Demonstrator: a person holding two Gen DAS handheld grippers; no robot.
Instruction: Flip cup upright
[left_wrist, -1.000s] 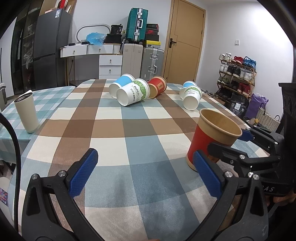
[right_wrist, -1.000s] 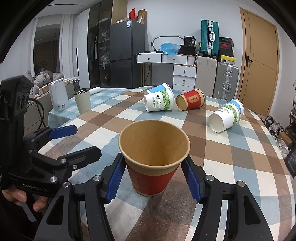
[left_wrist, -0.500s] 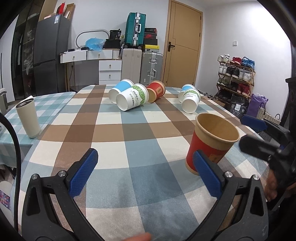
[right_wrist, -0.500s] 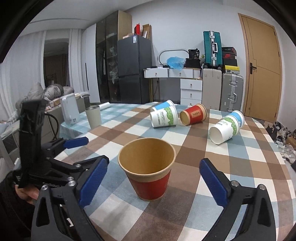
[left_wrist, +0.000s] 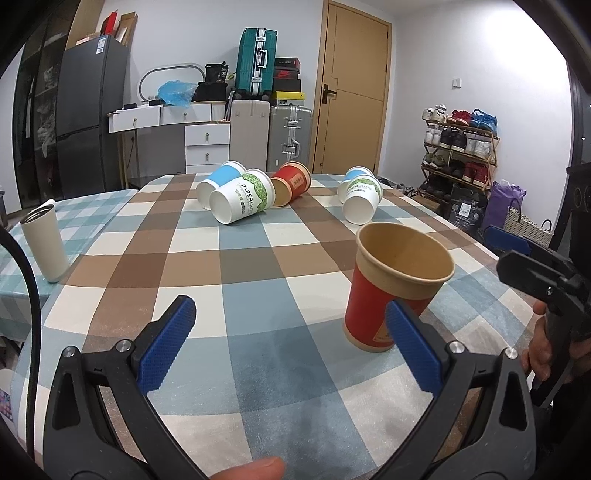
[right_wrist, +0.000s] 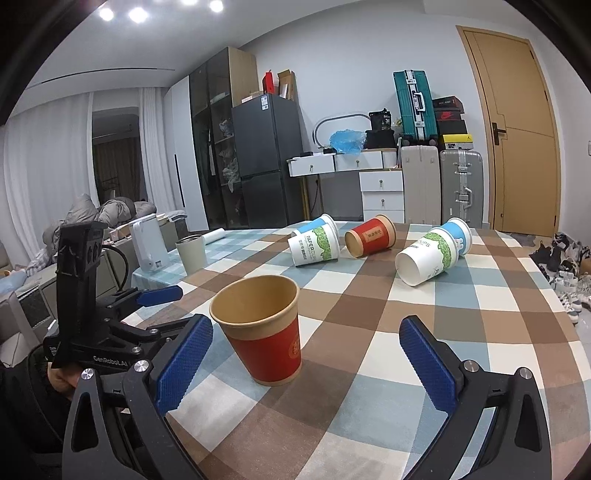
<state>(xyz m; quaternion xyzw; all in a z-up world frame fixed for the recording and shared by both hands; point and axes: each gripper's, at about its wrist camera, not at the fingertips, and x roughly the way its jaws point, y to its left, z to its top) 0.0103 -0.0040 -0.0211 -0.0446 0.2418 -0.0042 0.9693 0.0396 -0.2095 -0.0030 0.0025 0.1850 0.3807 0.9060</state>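
The right gripper (right_wrist: 304, 352), jaws now spread wide, has let go of the red-and-kraft paper cup (right_wrist: 264, 328) and drawn back, leaving it upright near the checked table's (right_wrist: 461, 310) near edge, the left gripper (left_wrist: 288, 341) likewise open and empty.

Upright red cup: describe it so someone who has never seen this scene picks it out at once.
Start at the checked tablecloth, then come to its near edge, in front of the two open grippers. The upright red cup stands alone there, kraft-brown mouth up. The other paper cups lie on their sides at the far end, including a second red cup.
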